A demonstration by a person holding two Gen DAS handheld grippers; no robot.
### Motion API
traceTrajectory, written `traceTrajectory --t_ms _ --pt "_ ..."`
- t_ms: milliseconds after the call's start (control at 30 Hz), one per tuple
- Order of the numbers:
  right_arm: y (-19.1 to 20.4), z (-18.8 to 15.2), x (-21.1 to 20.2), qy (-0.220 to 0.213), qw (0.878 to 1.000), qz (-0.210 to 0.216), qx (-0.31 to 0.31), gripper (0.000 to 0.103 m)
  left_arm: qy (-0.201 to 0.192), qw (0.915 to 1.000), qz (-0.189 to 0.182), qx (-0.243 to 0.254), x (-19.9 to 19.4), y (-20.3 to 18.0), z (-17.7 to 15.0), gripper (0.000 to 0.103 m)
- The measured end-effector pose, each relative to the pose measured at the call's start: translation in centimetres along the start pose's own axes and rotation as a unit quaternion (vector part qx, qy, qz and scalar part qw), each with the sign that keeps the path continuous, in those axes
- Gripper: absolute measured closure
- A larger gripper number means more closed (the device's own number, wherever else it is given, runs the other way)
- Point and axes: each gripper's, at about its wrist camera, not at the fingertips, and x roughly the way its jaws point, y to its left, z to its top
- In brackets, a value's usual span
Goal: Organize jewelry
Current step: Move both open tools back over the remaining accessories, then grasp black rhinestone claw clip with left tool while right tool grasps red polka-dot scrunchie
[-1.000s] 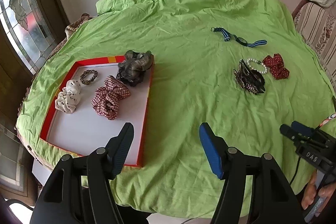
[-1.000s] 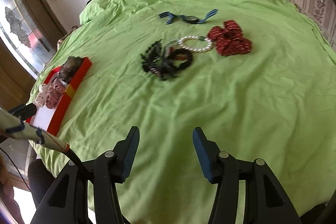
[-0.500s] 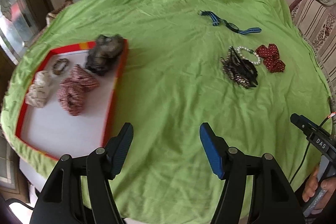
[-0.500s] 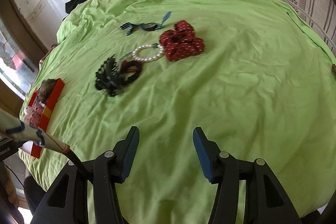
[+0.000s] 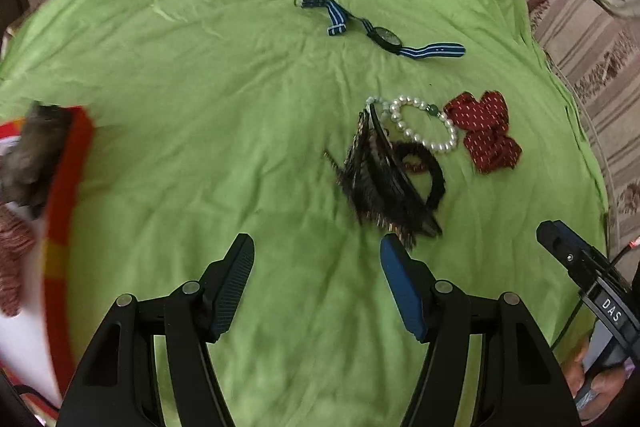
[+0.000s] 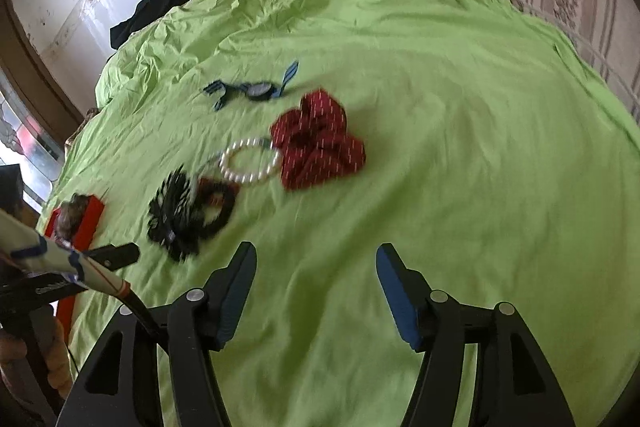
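On the green cloth (image 5: 224, 131) lie a blue striped watch (image 5: 384, 35), a pearl bracelet (image 5: 424, 125), a red dotted scrunchie (image 5: 486, 135) and a black feathery hair clip with a black scrunchie (image 5: 384, 183). My left gripper (image 5: 316, 267) is open and empty, just in front of the black clip. My right gripper (image 6: 314, 267) is open and empty, in front of the red scrunchie (image 6: 318, 143), pearl bracelet (image 6: 248, 163), black clip (image 6: 184, 215) and watch (image 6: 256, 91). The red-rimmed tray (image 5: 66, 187) holds a grey-brown scrunchie (image 5: 32, 151) and a checked one (image 5: 12, 247).
The tray shows at the left edge of the right wrist view (image 6: 90, 223). A striped sofa (image 5: 592, 39) stands to the right of the table. Black clothing (image 6: 148, 11) lies at the far edge by the wall. The right gripper appears in the left wrist view (image 5: 580, 267).
Both grippers have moved forward and to the right toward the loose items; the tray has slid to the left edge of view. Both jaws stay open.
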Motion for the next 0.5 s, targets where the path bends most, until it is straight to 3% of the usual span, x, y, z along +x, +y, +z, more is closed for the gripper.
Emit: traceTrajectory --t_ms 500 --pt "-0.1 5.7 6.9 0.007 1.0 -0.015 0.001 0.035 0.013 0.9921 -0.121 -0.027 3.9 -0.1 2.9 0.038"
